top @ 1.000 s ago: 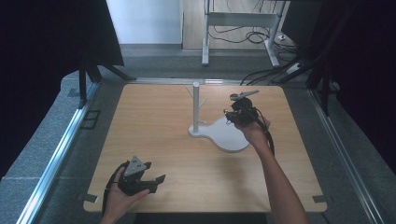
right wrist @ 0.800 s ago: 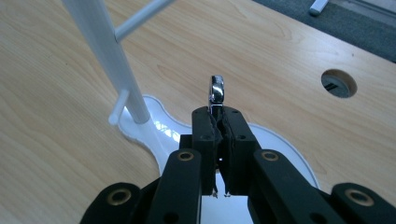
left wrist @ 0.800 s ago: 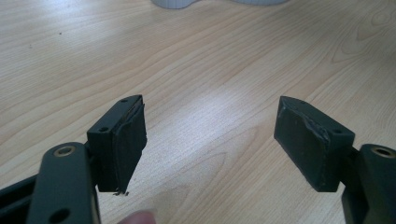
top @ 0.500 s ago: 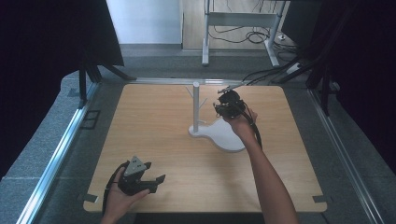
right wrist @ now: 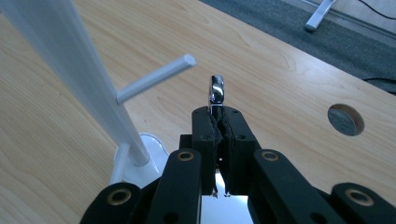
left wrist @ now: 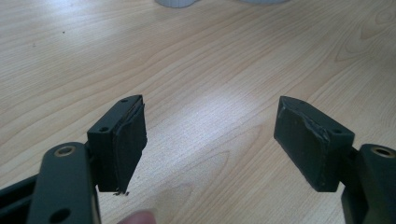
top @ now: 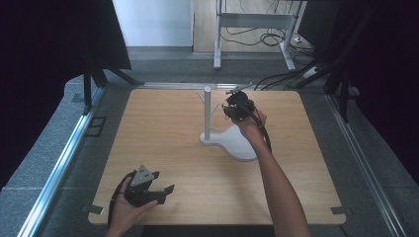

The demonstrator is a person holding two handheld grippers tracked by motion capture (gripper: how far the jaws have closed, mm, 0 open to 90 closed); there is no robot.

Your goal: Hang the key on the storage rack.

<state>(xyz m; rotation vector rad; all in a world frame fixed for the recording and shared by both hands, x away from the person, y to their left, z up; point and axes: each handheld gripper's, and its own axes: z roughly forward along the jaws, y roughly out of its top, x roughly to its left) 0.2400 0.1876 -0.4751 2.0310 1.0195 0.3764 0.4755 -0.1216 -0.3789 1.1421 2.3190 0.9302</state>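
Observation:
A white stand rises from a flat base (top: 237, 143), with a tall post (top: 207, 111) and short pegs. My right gripper (top: 233, 106) hovers just right of the post's top. In the right gripper view, my right gripper (right wrist: 217, 114) is shut on a shiny metal piece (right wrist: 215, 91) whose chrome end sticks out past the fingertips. That end sits just right of one peg's tip (right wrist: 156, 77), apart from it; the post (right wrist: 79, 70) slants at left. My left gripper (top: 163, 182) rests low at the table's near left. In the left gripper view, my left gripper (left wrist: 210, 135) stands open over bare wood.
The wooden table (top: 163, 128) has a round cable hole (right wrist: 345, 119) near its far edge. A metal rail (top: 64, 158) runs along the left side. Beyond the far edge are grey floor, desk legs (top: 217, 34) and cables.
My right gripper has moved left and slightly toward the far edge, from over the base to beside the post's top. The left gripper has stayed put.

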